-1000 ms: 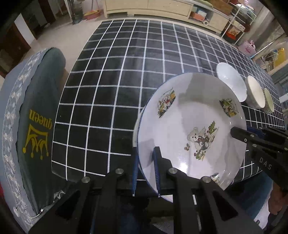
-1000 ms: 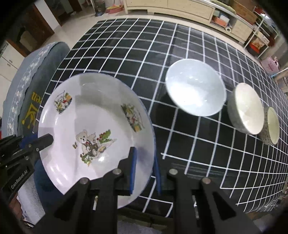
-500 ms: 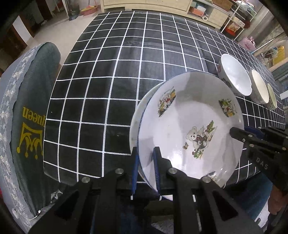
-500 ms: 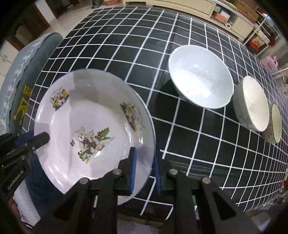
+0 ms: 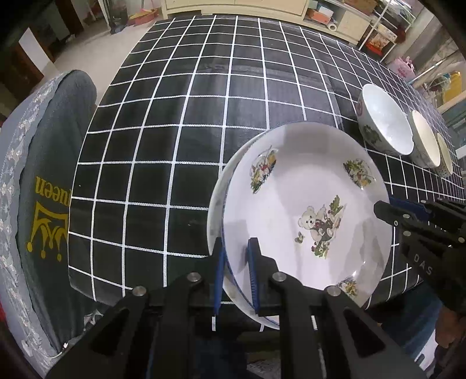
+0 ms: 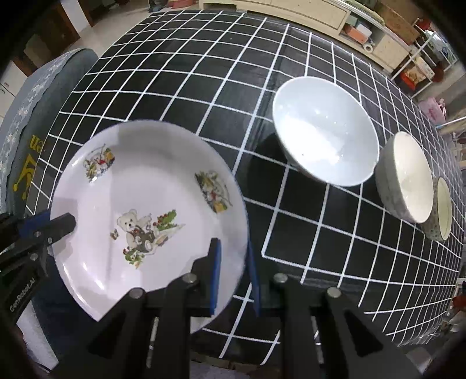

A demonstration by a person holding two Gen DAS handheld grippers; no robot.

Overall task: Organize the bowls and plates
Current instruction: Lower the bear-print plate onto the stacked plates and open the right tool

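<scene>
Underneath, second plate (image 5: pixel 217 210) mostly hidden by bear plate (image 5: pixel 305 204).

Wide open checkered tablecloth (image 5: pixel 180 122) ahead and left; three bowls (image 6: pixel 324 131) crowding the right, chair (image 5: pixel 55 180) at left edge.

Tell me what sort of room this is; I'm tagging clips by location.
Probably a home dining or living area. A table with a black-and-white checked cloth holds a teddy-bear plate and a row of bowls, a covered chair stands beside it, and cream cabinets with cluttered shelves line the far wall.
</scene>
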